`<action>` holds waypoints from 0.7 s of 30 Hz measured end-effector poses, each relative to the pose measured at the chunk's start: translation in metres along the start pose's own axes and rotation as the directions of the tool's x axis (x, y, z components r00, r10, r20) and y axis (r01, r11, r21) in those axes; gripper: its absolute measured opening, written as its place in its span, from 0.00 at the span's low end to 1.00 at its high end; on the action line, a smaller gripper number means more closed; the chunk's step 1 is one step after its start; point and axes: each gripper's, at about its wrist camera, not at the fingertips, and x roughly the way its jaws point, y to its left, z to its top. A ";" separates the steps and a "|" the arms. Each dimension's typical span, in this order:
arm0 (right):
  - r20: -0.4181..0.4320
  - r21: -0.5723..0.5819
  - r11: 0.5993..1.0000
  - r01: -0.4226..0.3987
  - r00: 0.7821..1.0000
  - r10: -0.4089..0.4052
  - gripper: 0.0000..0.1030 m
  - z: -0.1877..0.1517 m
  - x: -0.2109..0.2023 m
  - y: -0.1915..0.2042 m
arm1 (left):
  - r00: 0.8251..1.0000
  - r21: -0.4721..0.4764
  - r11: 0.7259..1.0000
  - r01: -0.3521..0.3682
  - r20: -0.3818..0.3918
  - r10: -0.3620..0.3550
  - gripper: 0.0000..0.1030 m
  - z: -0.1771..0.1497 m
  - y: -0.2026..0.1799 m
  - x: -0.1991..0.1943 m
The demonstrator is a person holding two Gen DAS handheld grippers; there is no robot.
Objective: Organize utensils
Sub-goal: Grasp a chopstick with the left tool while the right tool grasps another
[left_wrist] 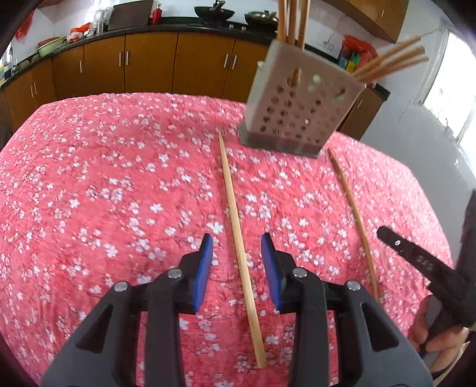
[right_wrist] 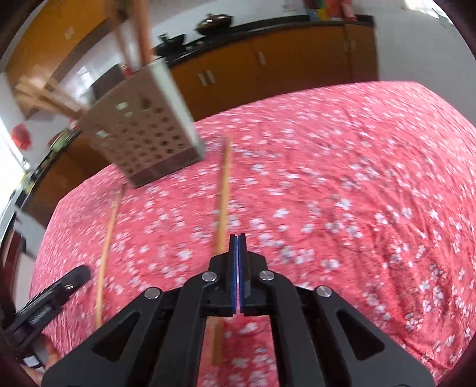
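Note:
A pale wooden chopstick (left_wrist: pixel 238 247) lies on the red flowered cloth and runs between the blue pads of my left gripper (left_wrist: pixel 237 253). That gripper is open and its pads stand clear of the stick on both sides. A second chopstick (left_wrist: pixel 354 208) lies to the right of it. My right gripper (right_wrist: pixel 238 238) is shut, with nothing showing between its pads. It hovers over that second chopstick (right_wrist: pixel 223 193), which passes under it just left of the pad seam. Behind stands a perforated metal holder (left_wrist: pixel 300 110) with several chopsticks (left_wrist: pixel 293 18) in it.
The red flowered cloth (left_wrist: pixel 104 178) covers the whole table. One finger of the right gripper (left_wrist: pixel 416 256) and a hand (left_wrist: pixel 440 336) show at the right of the left wrist view. Brown kitchen cabinets (left_wrist: pixel 148 62) with a dark counter run behind the table.

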 end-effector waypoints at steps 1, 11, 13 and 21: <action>-0.007 -0.017 1.000 0.003 1.000 -0.004 0.07 0.000 0.002 0.009 | 1.000 0.006 1.000 -0.009 -0.005 0.009 0.33 -0.001 -0.001 0.002; -0.013 -0.133 0.986 0.098 0.995 -0.101 0.07 -0.016 0.010 0.030 | 0.999 0.031 0.999 -0.033 -0.027 0.034 0.33 -0.007 -0.007 0.010; -0.011 -0.105 0.989 0.104 0.994 -0.106 0.07 -0.014 0.010 0.025 | 0.999 0.029 0.999 -0.036 -0.026 0.037 0.33 -0.008 -0.007 0.010; -0.006 -0.050 0.991 0.121 0.993 -0.121 0.07 -0.006 0.008 0.006 | 0.995 0.035 0.995 -0.095 -0.011 0.095 0.16 -0.011 -0.009 0.010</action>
